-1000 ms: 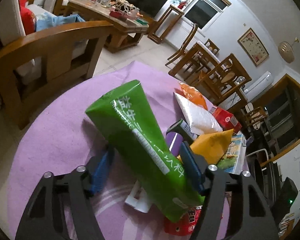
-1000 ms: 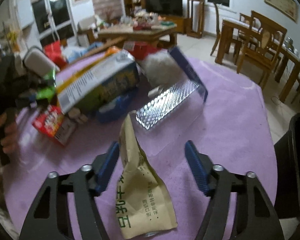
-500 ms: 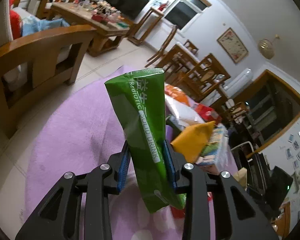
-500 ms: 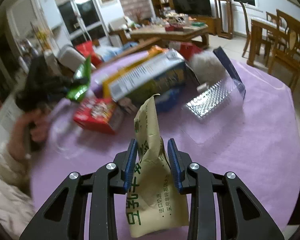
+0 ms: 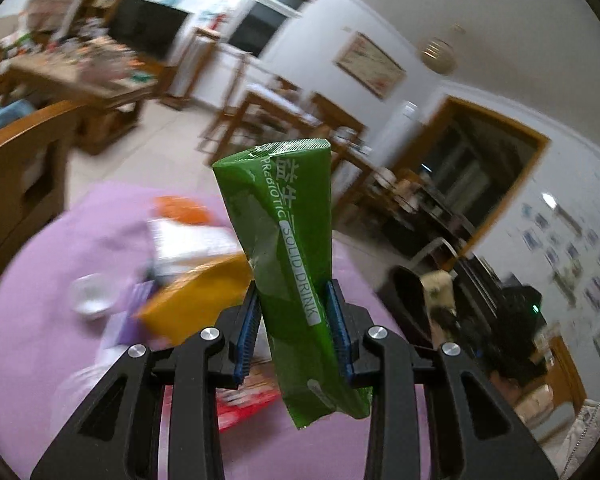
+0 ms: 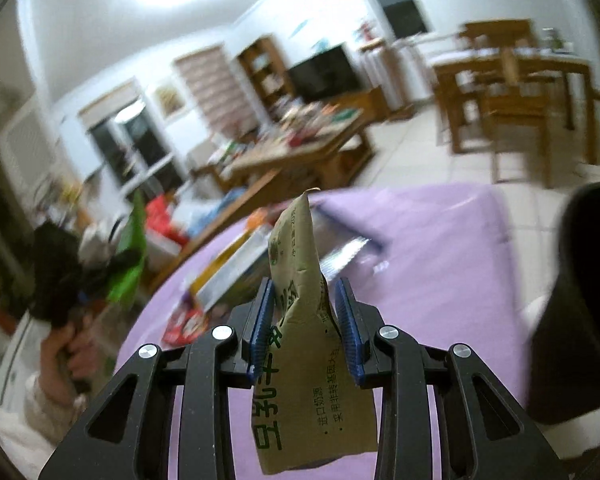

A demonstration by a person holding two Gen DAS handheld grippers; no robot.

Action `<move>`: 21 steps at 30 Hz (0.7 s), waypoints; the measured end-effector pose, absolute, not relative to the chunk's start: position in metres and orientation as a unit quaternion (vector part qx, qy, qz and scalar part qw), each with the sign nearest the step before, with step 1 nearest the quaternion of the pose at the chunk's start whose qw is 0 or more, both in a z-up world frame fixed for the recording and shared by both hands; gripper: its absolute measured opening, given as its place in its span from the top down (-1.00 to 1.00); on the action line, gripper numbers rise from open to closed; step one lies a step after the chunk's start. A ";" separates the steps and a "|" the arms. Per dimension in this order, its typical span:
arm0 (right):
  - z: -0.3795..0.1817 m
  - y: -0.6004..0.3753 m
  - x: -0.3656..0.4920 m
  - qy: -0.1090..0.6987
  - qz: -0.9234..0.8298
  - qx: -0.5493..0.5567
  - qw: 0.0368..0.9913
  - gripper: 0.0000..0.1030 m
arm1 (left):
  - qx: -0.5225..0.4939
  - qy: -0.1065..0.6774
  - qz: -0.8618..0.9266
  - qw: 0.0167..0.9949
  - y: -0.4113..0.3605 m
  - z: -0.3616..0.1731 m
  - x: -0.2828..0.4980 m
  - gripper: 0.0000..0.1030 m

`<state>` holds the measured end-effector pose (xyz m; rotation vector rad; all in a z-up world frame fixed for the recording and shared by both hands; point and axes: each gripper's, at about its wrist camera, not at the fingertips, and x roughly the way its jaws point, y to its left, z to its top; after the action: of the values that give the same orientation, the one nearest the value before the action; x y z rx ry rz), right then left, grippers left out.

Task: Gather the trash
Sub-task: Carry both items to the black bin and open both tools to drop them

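Note:
My left gripper is shut on a green drink sachet, which stands upright between the blue pads above the purple tablecloth. In the right wrist view my right gripper is shut on a tan paper milk-powder packet, also lifted off the cloth. The left gripper with its green sachet shows at the left of that view, held by a hand. More trash lies on the table: a yellow packet, a red packet, a white and orange bag.
A black bin stands at the right edge of the table, also seen as a dark bin in the left wrist view. A boxed carton and a clear plastic tray lie mid-table. Wooden chairs and tables fill the room behind.
Both grippers closed on their packets a second ago, then lifted them off the cloth and swung upward. The views now tilt higher and are blurred by motion.

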<state>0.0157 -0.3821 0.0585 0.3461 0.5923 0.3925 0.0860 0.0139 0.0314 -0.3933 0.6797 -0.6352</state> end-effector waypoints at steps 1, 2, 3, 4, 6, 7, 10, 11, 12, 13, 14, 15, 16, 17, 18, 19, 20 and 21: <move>0.062 -0.402 0.011 0.274 0.169 0.181 0.929 0.38 | -0.180 0.324 -0.325 0.870 -0.006 0.036 0.091 0.36; 0.064 -0.421 0.006 0.259 0.146 0.190 0.935 0.38 | -0.171 0.324 -0.346 0.864 -0.027 0.039 0.095 0.36; 0.065 -0.436 0.001 0.249 0.128 0.197 0.940 0.38 | -0.164 0.325 -0.362 0.858 -0.044 0.040 0.098 0.36; 0.066 -0.456 -0.004 0.237 0.104 0.206 0.944 0.38 | -0.157 0.325 -0.378 0.852 -0.061 0.041 0.103 0.36; 0.065 -0.493 -0.013 0.218 0.056 0.214 0.951 0.38 | -0.142 0.328 -0.418 0.835 -0.105 0.042 0.112 0.36; 0.061 -0.507 -0.016 0.212 0.037 0.217 0.952 0.38 | -0.135 0.329 -0.433 0.828 -0.125 0.041 0.116 0.36; 0.049 -0.551 -0.022 0.203 -0.015 0.227 0.952 0.38 | -0.119 0.341 -0.484 0.797 -0.191 0.033 0.131 0.36; 0.043 -0.564 -0.024 0.201 -0.031 0.228 0.952 0.38 | -0.117 0.346 -0.494 0.789 -0.206 0.030 0.134 0.37; 0.036 -0.577 -0.025 0.200 -0.045 0.231 0.951 0.38 | -0.116 0.355 -0.508 0.776 -0.229 0.024 0.140 0.37; 0.030 -0.587 -0.028 0.200 -0.053 0.234 0.950 0.38 | -0.116 0.362 -0.520 0.765 -0.250 0.018 0.145 0.37; 0.022 -0.599 -0.033 0.198 -0.061 0.241 0.948 0.38 | -0.114 0.366 -0.530 0.757 -0.270 0.012 0.150 0.37; 0.015 -0.608 -0.034 0.198 -0.067 0.247 0.946 0.38 | -0.111 0.368 -0.535 0.752 -0.282 0.007 0.153 0.37; 0.007 -0.619 -0.034 0.198 -0.075 0.255 0.944 0.38 | -0.109 0.372 -0.540 0.747 -0.298 0.000 0.159 0.37; 0.000 -0.626 -0.033 0.198 -0.079 0.259 0.942 0.38 | -0.107 0.375 -0.542 0.744 -0.309 -0.003 0.161 0.37; -0.006 -0.634 -0.033 0.198 -0.081 0.265 0.940 0.38 | -0.102 0.384 -0.545 0.739 -0.328 -0.013 0.170 0.37; -0.012 -0.642 -0.033 0.198 -0.082 0.271 0.938 0.38 | -0.098 0.387 -0.544 0.738 -0.336 -0.014 0.167 0.37; -0.015 -0.646 -0.033 0.198 -0.083 0.273 0.938 0.38 | -0.092 0.393 -0.543 0.737 -0.349 -0.023 0.174 0.37; -0.019 -0.651 -0.034 0.197 -0.083 0.274 0.938 0.38 | -0.087 0.396 -0.542 0.736 -0.360 -0.022 0.170 0.37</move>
<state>-0.0345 -0.6506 -0.0186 0.5595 0.4032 -0.1697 0.1699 -0.3598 -0.0222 -0.1907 0.8690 -1.1917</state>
